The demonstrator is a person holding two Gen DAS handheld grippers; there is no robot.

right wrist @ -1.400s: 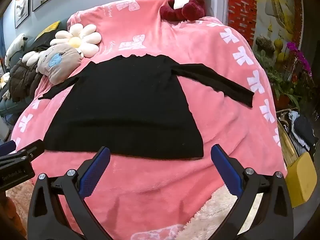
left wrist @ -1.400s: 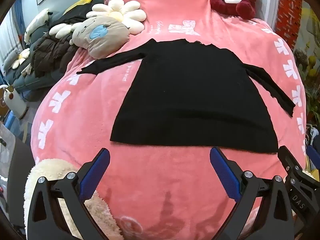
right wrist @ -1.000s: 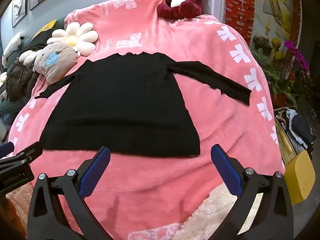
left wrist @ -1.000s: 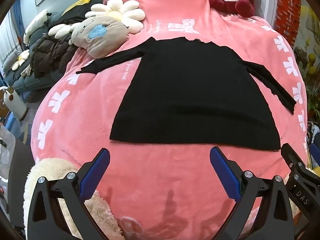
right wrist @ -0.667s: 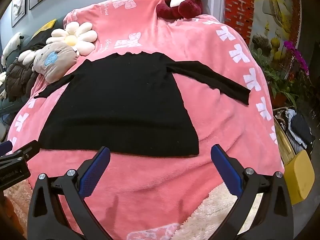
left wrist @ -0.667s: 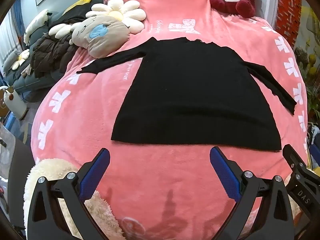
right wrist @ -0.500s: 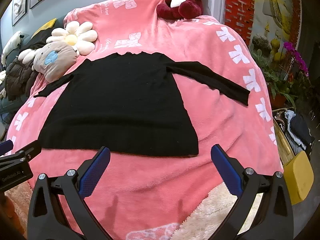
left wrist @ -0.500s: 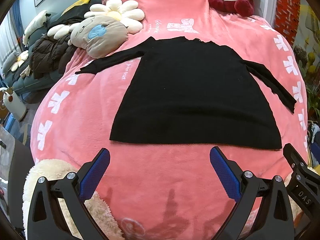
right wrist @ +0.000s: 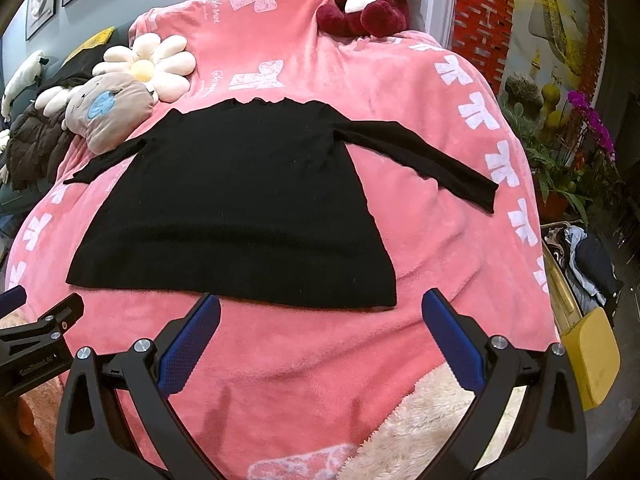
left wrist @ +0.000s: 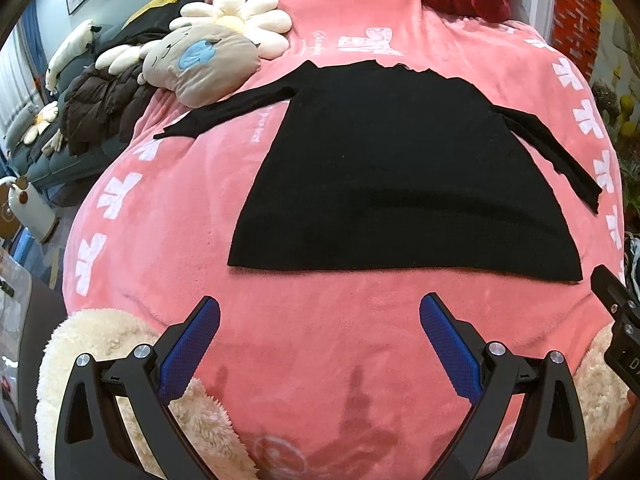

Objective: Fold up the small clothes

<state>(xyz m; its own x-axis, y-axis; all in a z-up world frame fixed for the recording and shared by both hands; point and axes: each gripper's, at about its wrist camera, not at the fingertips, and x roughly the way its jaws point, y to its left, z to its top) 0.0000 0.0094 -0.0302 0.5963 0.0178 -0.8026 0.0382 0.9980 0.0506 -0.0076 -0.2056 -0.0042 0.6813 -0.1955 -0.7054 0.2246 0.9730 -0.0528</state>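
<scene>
A black long-sleeved top [left wrist: 392, 176] [right wrist: 240, 208] lies flat on a pink blanket [left wrist: 320, 340] [right wrist: 420, 88], hem toward me, both sleeves spread out to the sides. My left gripper [left wrist: 319, 320] hovers open just short of the hem, nothing between its blue pads. My right gripper [right wrist: 320, 316] is open too, its left fingertip [right wrist: 202, 312] at the hem edge near the top's right corner. Each gripper shows at the edge of the other's view: the right one [left wrist: 618, 320] and the left one [right wrist: 36, 336].
A grey plush pillow [left wrist: 200, 64] and a flower cushion [left wrist: 244, 20] sit at the back left near the left sleeve. A dark red teddy [right wrist: 368, 0] sits at the far end. Cream fleece [left wrist: 120, 360] hangs at the front edge. A clothes basket [right wrist: 580, 272] stands at the right.
Both grippers have crept a little closer to the hem and stayed open. The top has not moved.
</scene>
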